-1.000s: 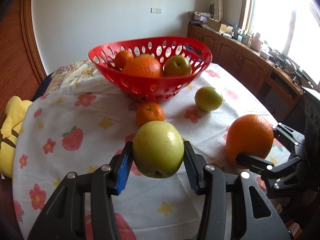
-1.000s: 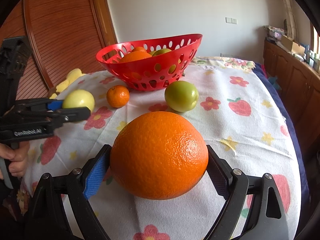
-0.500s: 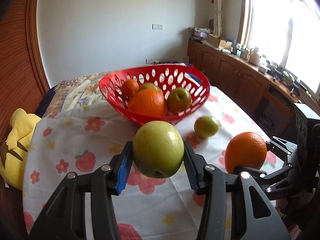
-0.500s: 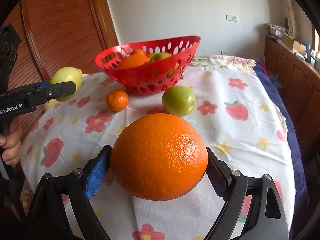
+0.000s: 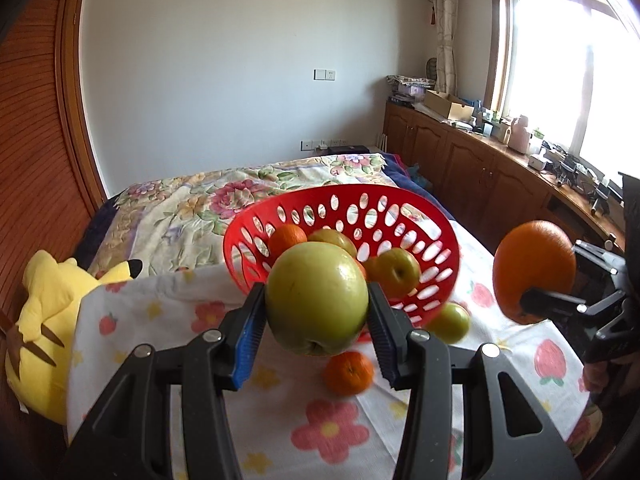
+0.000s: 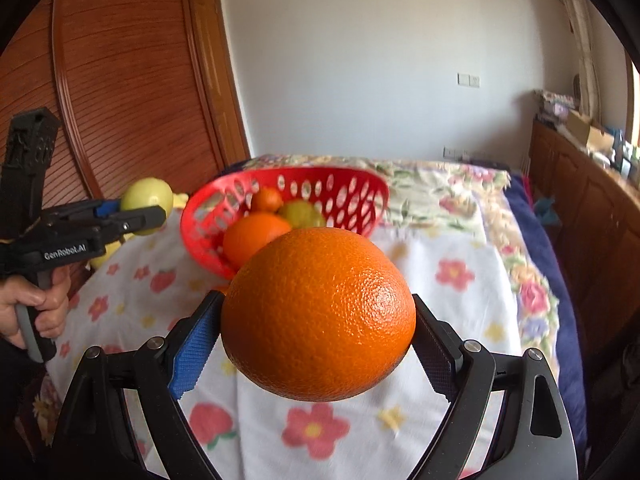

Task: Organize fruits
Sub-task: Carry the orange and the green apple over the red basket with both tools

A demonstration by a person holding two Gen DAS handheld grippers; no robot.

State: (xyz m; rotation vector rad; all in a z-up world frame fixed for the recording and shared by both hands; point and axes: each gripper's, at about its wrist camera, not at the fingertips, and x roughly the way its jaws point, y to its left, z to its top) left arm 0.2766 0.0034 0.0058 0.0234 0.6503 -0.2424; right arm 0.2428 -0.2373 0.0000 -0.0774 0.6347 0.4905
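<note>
White-walled bedroom, flowered cloth on bed, left hand-held gripper pinching apple, right pinching orange

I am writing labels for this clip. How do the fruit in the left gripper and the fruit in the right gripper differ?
The green apple is yellow-green and smooth; the large orange is orange with pitted skin. The orange spreads the right gripper wider than the apple spreads the left gripper. Both are clamped and lifted off the cloth, short of the red basket.

Bed w/ floral cloth: red basket, small orange, green fruit on it.
</note>
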